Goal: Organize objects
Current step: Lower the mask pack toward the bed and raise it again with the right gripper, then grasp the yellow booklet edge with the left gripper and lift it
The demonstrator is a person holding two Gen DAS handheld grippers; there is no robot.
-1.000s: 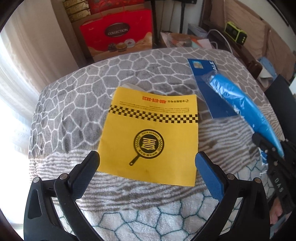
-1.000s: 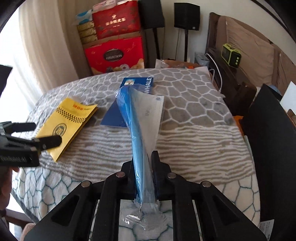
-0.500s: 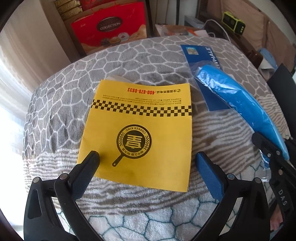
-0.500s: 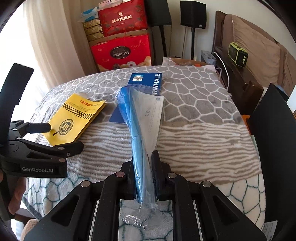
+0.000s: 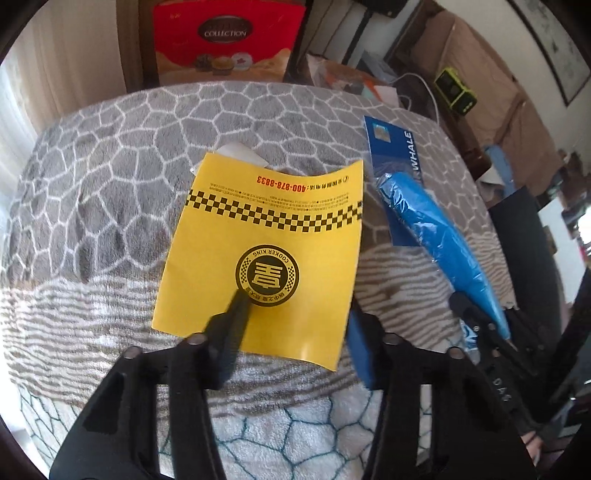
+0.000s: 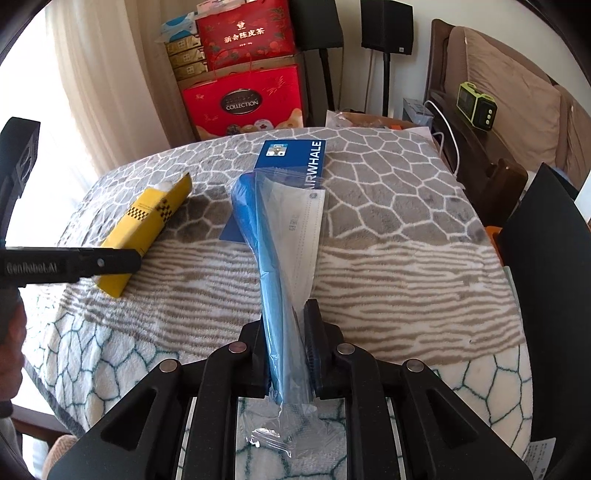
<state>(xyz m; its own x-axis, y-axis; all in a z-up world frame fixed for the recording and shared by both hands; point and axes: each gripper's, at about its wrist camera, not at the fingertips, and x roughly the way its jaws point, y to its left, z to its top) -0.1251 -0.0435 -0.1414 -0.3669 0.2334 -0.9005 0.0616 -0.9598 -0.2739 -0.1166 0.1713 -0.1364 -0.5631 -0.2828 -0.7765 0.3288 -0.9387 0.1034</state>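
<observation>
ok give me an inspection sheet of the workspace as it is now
surface: patterned grey and white blanket, lying flat.
job's things: yellow booklet lying flat; clear bag of blue masks; blue card under the bag's far end.
clutter: white paper showing from under the booklet.
grippers: left tool has just been closing over the booklet's near edge, grip unclear; right tool shut on the bag.
cables: white cable beyond the blanket.
surroundings: red gift boxes, speakers, green device, curtain.
</observation>
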